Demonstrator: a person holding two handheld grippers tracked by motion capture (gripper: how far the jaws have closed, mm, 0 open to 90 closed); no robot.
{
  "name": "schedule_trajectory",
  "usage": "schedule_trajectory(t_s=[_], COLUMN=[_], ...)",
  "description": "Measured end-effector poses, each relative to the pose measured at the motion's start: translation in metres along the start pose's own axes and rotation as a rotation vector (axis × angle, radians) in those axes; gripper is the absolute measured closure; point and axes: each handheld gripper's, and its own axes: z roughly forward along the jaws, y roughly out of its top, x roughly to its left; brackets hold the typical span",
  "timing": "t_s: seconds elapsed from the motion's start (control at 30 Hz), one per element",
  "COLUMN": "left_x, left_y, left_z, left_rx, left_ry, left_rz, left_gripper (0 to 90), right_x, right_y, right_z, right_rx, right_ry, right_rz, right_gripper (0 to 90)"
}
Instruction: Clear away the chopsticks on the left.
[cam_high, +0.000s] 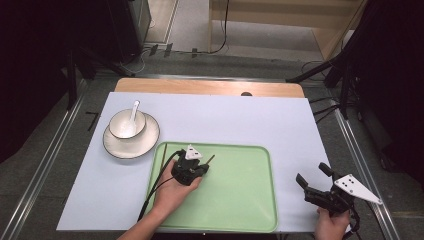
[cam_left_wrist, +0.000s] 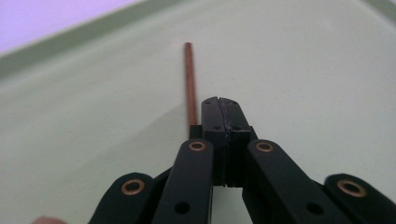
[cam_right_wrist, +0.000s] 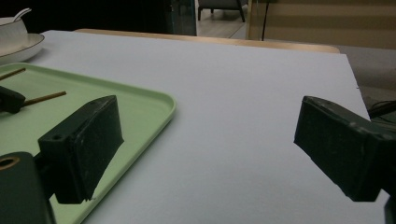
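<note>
Our left gripper (cam_high: 202, 167) sits over the near-left part of the green tray (cam_high: 250, 210), its jaws pressed together on a thin brown chopstick (cam_left_wrist: 189, 79). In the left gripper view the stick runs out past the jaw tips along their left side, so we cannot tell exactly how much of it is pinched. A second chopstick (cam_high: 163, 159) lies along the tray's left rim.

Our right gripper (cam_high: 312, 179) hovers near the right edge of the tabletop (cam_high: 280, 120), jaws wide apart with nothing between them.

We judge the chopstick to be light, stiff and smooth. It would roll or pivot easily in a hold this narrow, and its long free end will swing if we turn the wrist fast. A hold nearer the middle should balance it better than one at the end.

At the far left stands a white bowl (cam_high: 125, 126) with a spoon (cam_high: 134, 111) in it, on a saucer (cam_high: 142, 145).
</note>
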Motion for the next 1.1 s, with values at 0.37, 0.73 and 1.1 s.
schedule_trajectory(t_s=[0.37, 0.73, 1.1], left_x=[0.044, 0.067, 0.073], left_y=[-0.009, -0.017, -0.020], left_z=[-0.018, -0.034, -0.040], left_rx=[-0.024, -0.029, -0.049], left_ry=[0.073, 0.148, 0.156], left_rz=[-0.120, -0.150, -0.154], left_gripper=[90.0, 90.0, 87.0], right_x=[0.001, 0.001, 0.002], right_y=[0.001, 0.001, 0.001], right_z=[0.001, 0.001, 0.001], right_rx=[-0.002, -0.002, 0.004], right_ry=[0.004, 0.006, 0.009], right_rz=[-0.004, -0.007, -0.006], right_gripper=[7.6, 7.6, 7.6])
